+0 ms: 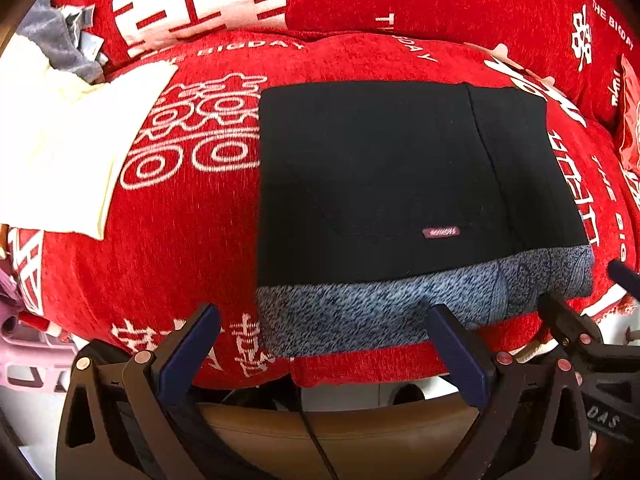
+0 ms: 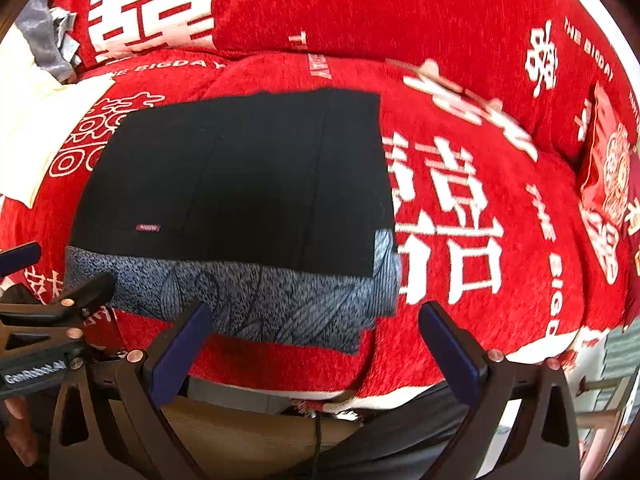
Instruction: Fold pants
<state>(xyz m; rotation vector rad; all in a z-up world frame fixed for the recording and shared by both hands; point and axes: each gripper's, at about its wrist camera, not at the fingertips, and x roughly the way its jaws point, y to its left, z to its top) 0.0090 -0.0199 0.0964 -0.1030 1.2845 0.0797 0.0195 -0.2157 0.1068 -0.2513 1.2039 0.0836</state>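
Pants (image 1: 400, 184) folded, centre frame; both grippers spread wide, empty.
Risk: left gripper (image 1: 328, 332) or right gripper (image 2: 316, 328) snags the near fleece edge, undoing the fold.

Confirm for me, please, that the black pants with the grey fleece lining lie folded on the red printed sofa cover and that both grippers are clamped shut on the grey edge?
Not quite. The black pants with the grey fleece lining do lie folded on the red printed sofa cover, but neither gripper is clamped on them. The left wrist view shows the left gripper open and clear of the cloth; the right wrist view shows the right gripper open too.
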